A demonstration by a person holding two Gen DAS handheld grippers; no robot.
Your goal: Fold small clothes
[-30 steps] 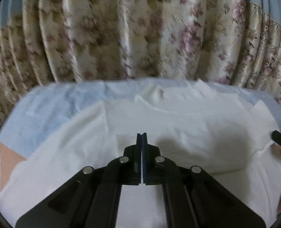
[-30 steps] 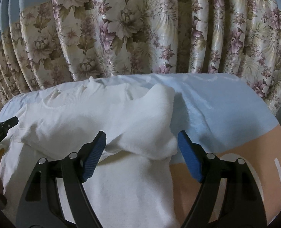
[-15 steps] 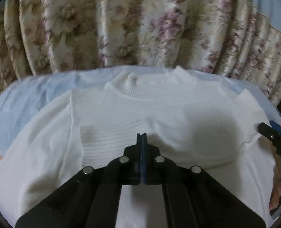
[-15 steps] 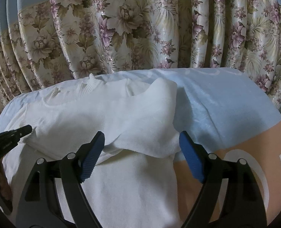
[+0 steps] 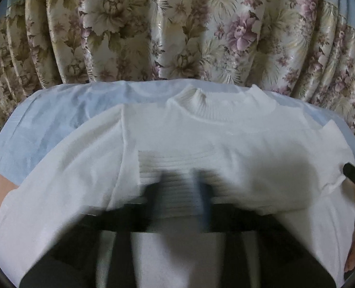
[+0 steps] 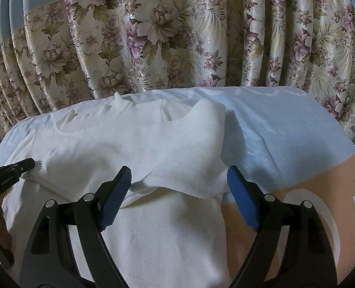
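Two grippers over white sweater (image 6: 153, 148), left gripper (image 5: 180, 192) blurred, opening; right gripper (image 6: 178, 196) wide apart, gripping nothing

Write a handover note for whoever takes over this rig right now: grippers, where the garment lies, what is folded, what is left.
Left gripper: jaws opening over the cuff, blurred; no grip visible.
Right gripper: open, holding nothing, above the right sleeve's edge.
Sweater: flat on the blue-and-peach cloth, collar toward the curtain.
Done: both sleeves folded in across the chest.
Left: probably fold the body up, then tidy.
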